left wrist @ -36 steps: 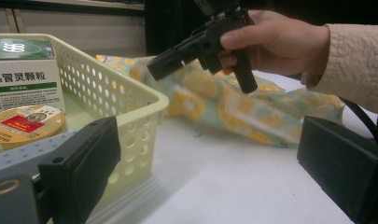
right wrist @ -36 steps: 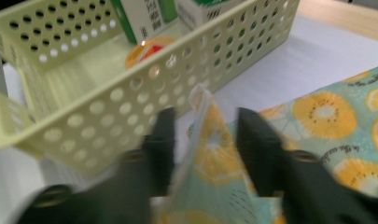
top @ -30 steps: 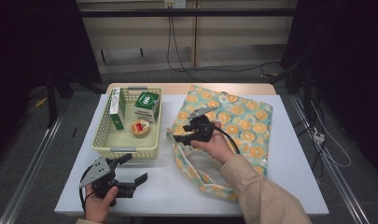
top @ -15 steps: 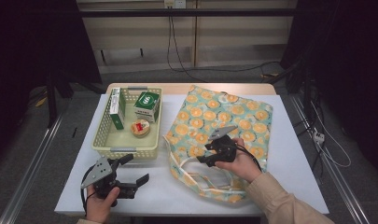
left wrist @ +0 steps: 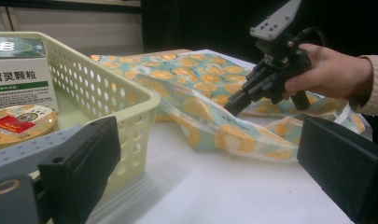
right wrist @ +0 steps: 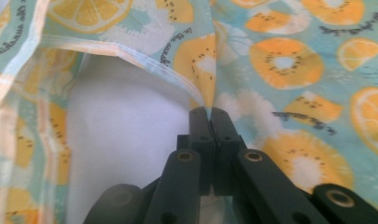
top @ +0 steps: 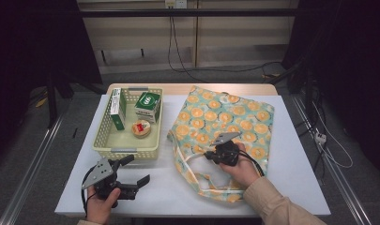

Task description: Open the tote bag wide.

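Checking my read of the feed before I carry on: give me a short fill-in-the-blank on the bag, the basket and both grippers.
1. The right gripper has just closed on the rim of the fruit-print ____.
2. The left gripper rests with its jaws ____.
3. The round tin lies inside the ____.
4. The basket stands to the ____ of the bag in the high view.

Missing words: bag; open; basket; left

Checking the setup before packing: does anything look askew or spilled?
Nothing spilled. The bag lies flat but rumpled at its mouth, where the right claw pinches the rim. The basket sits square, its boxes upright.
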The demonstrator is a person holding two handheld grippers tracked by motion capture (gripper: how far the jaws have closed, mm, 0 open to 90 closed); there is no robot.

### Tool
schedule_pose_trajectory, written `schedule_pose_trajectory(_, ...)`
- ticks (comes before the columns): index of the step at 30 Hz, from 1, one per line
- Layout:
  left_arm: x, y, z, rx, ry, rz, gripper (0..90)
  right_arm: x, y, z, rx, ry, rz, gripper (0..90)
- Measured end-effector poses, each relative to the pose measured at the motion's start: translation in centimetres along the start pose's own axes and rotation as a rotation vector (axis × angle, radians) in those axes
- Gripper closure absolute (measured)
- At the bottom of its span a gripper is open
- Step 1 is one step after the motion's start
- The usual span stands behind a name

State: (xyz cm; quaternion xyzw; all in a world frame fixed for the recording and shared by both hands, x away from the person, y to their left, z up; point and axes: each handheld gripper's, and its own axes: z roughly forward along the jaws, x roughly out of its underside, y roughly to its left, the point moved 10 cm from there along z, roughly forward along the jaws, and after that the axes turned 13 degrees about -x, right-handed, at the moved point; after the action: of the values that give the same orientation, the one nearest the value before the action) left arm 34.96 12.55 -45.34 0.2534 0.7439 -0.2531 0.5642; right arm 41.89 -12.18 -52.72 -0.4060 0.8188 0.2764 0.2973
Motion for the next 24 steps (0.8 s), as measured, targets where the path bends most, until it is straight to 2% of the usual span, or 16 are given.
schedule_pose_trajectory(9,0.0,0.0,0.0,-0.001,-0.001,0.000,5.9,-0.9,-3.8,-0.1,0.106,-0.016,0.030,90.0)
schedule_pose_trajectory(10,0.0,0.0,0.0,-0.001,0.000,0.001,5.9,-1.0,-4.3,-0.1,0.113,-0.020,0.036,90.0)
schedule_pose_trajectory(11,0.0,0.1,0.0,-0.003,0.000,-0.004,5.9,-1.1,-4.5,0.0,0.095,-0.034,0.060,90.0)
schedule_pose_trajectory(12,0.0,0.1,0.0,-0.003,0.000,-0.004,5.9,-1.2,-4.4,0.1,0.055,-0.049,0.081,89.8)
schedule_pose_trajectory(13,0.0,0.2,-0.1,-0.005,-0.002,-0.001,5.9,-1.3,-4.3,0.1,0.053,-0.055,0.079,86.6)
schedule_pose_trajectory(16,0.0,0.3,-0.1,-0.005,-0.004,-0.009,6.0,-1.3,-3.8,0.1,0.053,-0.049,0.072,58.1)
schedule_pose_trajectory(17,0.1,0.3,0.0,-0.007,-0.003,-0.010,6.0,-1.4,-3.6,0.1,0.051,-0.047,0.066,53.8)
schedule_pose_trajectory(18,0.0,0.3,0.0,-0.005,-0.002,-0.007,6.0,-1.4,-3.1,0.2,0.034,-0.039,0.050,53.0)
schedule_pose_trajectory(21,0.0,0.0,0.0,0.001,0.001,-0.002,6.0,-1.0,-2.6,0.4,0.048,-0.001,0.011,45.2)
schedule_pose_trajectory(22,0.0,0.0,0.0,0.000,0.000,0.003,6.0,-0.8,-2.5,0.5,0.049,0.004,0.000,44.8)
schedule_pose_trajectory(24,0.0,0.0,0.0,0.000,-0.002,0.002,6.0,-0.7,-2.6,0.4,0.045,-0.005,0.008,47.7)
